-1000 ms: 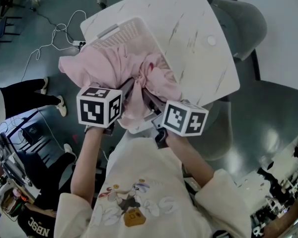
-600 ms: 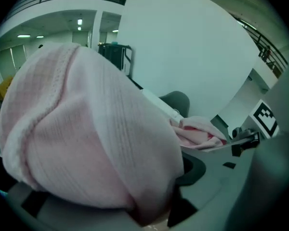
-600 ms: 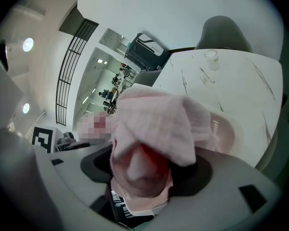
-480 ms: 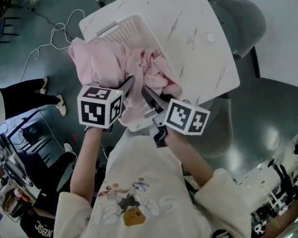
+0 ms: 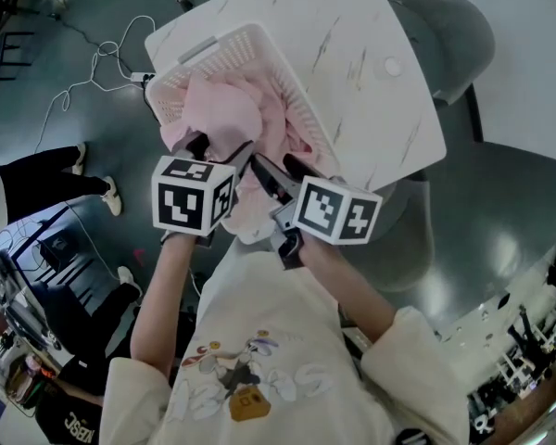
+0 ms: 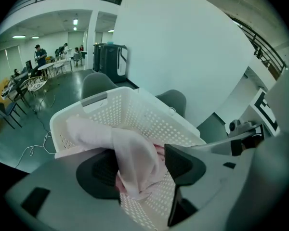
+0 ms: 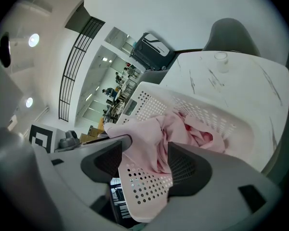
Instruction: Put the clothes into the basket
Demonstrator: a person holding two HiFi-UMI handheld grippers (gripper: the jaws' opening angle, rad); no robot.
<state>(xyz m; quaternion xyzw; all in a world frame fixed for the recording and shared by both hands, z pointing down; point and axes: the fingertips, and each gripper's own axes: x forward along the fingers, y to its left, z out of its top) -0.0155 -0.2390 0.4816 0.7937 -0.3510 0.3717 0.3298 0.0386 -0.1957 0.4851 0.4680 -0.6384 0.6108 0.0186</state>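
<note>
A white perforated basket (image 5: 259, 49) stands on the marble table (image 5: 371, 63) and holds pink clothes (image 5: 232, 109). Part of the cloth hangs over the near rim. In the head view my left gripper (image 5: 221, 146) and right gripper (image 5: 276, 167) sit side by side at that rim. In the left gripper view the left gripper (image 6: 139, 167) stands wide with a fold of pink cloth (image 6: 135, 158) loose between its pads, in front of the basket (image 6: 135, 109). The right gripper (image 7: 144, 165) is open, the draped cloth (image 7: 154, 138) and basket wall (image 7: 207, 109) between its jaws unpressed.
A small white round object (image 5: 386, 67) lies on the table's far right. Grey chairs (image 5: 454, 35) stand beyond and beside the table. A white cable (image 5: 102, 63) runs over the floor at left, where a person's legs (image 5: 37, 184) show.
The pink cloth, spread out over the basket's left side before, has dropped bunched into the basket. The right gripper's jaws have spread and both grippers have shifted slightly left.
</note>
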